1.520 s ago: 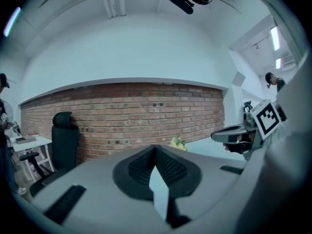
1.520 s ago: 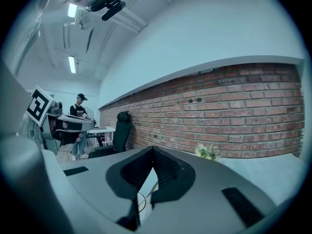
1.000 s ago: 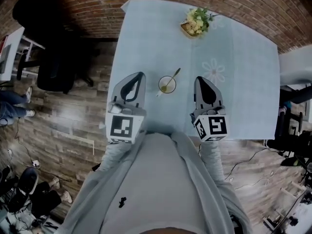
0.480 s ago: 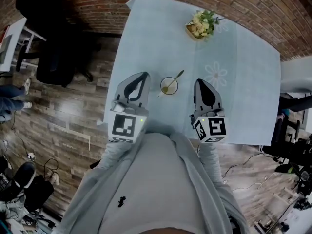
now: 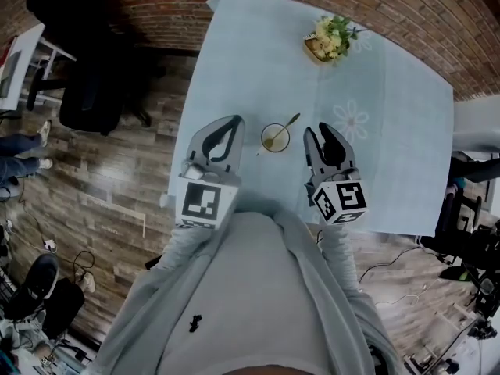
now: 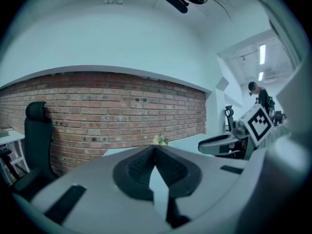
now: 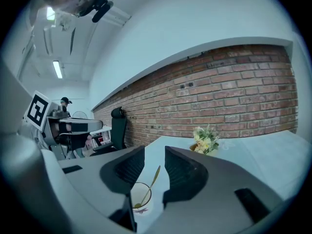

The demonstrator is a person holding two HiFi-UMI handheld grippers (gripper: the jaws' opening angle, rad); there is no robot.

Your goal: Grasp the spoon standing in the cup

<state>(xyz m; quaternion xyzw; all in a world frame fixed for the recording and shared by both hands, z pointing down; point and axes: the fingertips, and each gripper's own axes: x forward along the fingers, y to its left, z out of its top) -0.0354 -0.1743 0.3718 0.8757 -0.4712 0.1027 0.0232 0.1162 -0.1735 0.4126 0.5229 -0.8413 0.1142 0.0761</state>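
Cup (image 5: 275, 137) with spoon (image 5: 286, 125) leaning in it sits mid-frame on the surface (image 5: 391, 170), between both grippers, touching neither. Right gripper (image 5: 321, 131) fingers just spread apart, nothing in the gap; in its own view a finger hides the cup base. Left gripper (image 5: 232, 121) fingers pressed together, empty

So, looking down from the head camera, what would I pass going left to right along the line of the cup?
Black office chair → left hand-held gripper → cup with the spoon standing in it → right hand-held gripper, whose jaws have just been opening, with nothing between them.
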